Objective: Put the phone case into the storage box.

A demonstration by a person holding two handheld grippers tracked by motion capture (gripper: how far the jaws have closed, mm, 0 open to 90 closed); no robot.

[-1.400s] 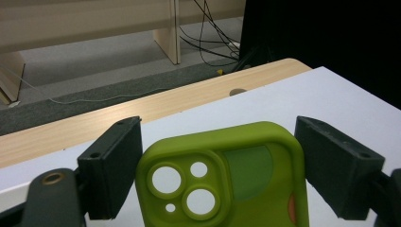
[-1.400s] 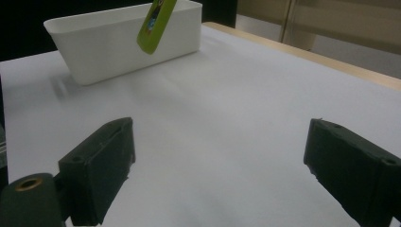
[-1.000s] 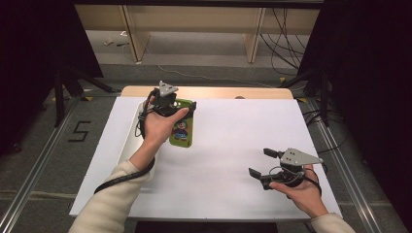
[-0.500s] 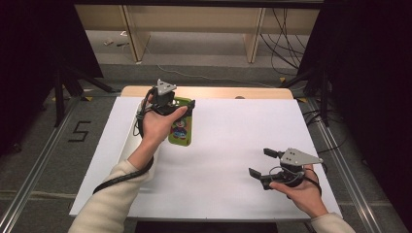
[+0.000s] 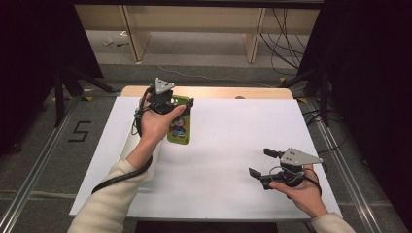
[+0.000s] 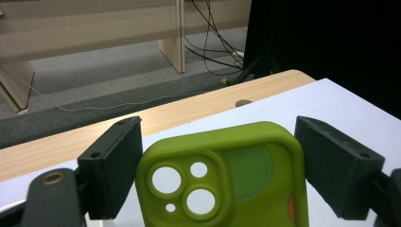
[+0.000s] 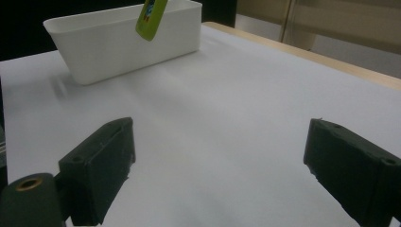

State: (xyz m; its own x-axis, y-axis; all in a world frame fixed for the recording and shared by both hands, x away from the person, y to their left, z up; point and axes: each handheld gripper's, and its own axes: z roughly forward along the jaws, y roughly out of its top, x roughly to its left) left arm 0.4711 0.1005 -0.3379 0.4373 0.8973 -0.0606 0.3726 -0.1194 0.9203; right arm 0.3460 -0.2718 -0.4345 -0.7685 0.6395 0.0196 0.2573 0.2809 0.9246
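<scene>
Now phone case [image 5: 180, 127] hangs lengthwise (camera holes far).

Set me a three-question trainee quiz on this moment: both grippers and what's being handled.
1. True or false: the right gripper is shut on a thing.
2. What does the left gripper hold between its jaws? A: a white cup. B: a green phone case. C: a black cable.
3. Short answer: in the right gripper view, what white thing stands on the table behind the lifted case?

Key: 1 false, its jaws stand open with nothing between them. 2 B. 3 a bin.
</scene>
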